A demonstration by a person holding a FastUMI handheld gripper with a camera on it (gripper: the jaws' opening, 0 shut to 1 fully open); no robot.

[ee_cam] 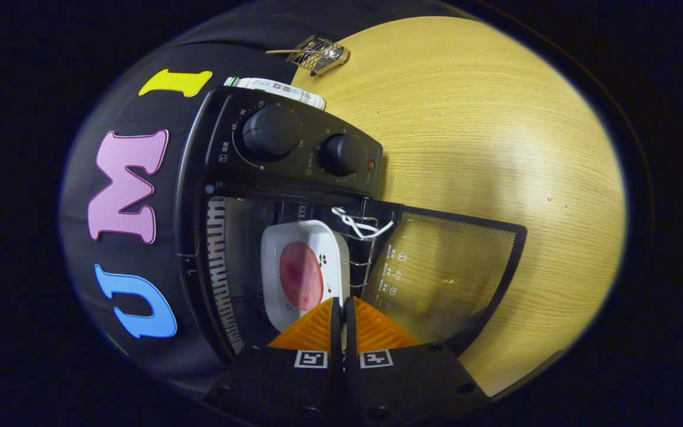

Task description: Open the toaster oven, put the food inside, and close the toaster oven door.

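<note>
The view is rolled sideways here, so the toaster oven [282, 196] looks tipped over, with its two knobs [271, 131] on the control panel sitting above the cavity. The door [448, 267] is swung fully open and lies flat over the wooden desk [484, 130]; you can see the wood grain right through its glass. A bit of white cord [356, 224] is looped at the door's hinge end, next to the wire rack [365, 255].

The food is already in: a white dish [306, 276] with a round pinkish-red piece of food [301, 276] on it sits in the cavity on the rack. There's a small cherry print on the dish just beside the food.

The claw [342, 308] is clenched, fingers pressed together with barely a slit between them and nothing in there. The tips sit just in front of the dish's near edge, overlapping it in the picture, though I can't tell if they actually touch it.

Beyond the oven there's a white box [276, 89] tucked against its back side, and a little wire mesh thing [318, 54] lying on the desk further out, well apart from everything else.
</note>
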